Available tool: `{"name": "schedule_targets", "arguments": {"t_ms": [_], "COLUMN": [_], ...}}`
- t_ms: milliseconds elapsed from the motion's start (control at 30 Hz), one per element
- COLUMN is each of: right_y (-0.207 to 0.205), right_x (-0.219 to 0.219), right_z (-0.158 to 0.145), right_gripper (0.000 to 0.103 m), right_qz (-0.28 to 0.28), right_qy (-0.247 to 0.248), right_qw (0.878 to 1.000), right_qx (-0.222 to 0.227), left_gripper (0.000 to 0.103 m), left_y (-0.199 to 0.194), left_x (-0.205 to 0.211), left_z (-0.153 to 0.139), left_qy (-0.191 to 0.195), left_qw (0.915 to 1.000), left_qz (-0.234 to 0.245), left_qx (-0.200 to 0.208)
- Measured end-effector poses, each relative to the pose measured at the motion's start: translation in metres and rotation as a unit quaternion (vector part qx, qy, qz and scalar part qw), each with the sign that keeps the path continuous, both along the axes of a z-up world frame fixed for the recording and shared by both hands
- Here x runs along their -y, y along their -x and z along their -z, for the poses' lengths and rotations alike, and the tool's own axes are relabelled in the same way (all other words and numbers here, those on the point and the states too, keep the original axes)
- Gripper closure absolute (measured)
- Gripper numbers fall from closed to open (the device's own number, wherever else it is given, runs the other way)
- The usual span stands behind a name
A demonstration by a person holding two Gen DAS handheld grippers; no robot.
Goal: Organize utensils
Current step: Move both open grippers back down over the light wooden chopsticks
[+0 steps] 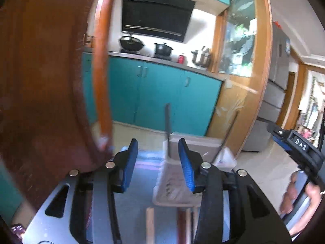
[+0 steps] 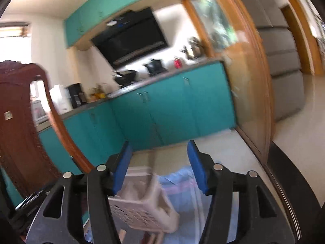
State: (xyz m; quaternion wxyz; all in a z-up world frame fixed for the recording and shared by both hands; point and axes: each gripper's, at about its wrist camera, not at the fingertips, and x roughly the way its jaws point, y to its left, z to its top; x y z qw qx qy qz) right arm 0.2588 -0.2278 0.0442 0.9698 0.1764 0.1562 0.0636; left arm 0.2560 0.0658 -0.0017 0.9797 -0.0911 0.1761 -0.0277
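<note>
left hand-held gripper (image 1: 158, 163): released, blue pads (image 1: 130, 162) set apart with nothing between them, raised above the surface (image 1: 138, 183). right hand-held gripper (image 2: 159, 167): released, pads likewise apart and bare; its black body also shows at the right edge of the left wrist view, held in a hand (image 1: 298, 193).

pale perforated utensil basket (image 1: 174, 185): standing on the surface under both grippers, on a blue-tinted covering; blurred in both views. two thin dark upright utensils (image 1: 167, 128) rise from its far end; what kind, cannot tell. wooden stick-like handles (image 1: 150, 225) lie at the near edge of the surface, just before the basket.

background items: teal cabinets (image 1: 162, 97) under a counter, black range hood (image 1: 156, 16) on the wall, dark wok (image 1: 131, 42), black pot (image 1: 162, 48), red can (image 1: 181, 59), steel pot (image 1: 201, 57), brown wooden chair back (image 1: 40, 71) at left.
</note>
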Motion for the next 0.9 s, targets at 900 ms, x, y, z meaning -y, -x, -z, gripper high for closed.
{"name": "schedule_targets", "arguments": {"t_ms": [900], "right_y": [0.006], "right_x": [-0.133], "right_z": [0.158], "right_gripper": [0.086], "right_qz": [-0.201], "right_qy": [0.184], "right_qw": [0.911], "right_qx": [-0.31], "left_gripper": [0.057], "left_y": [-0.044], "left_x": [0.014], "left_z": [0.136], "left_qy": [-0.027], "left_qw": [0.95], "left_qz": [0.004], "left_qx": [-0.311]}}
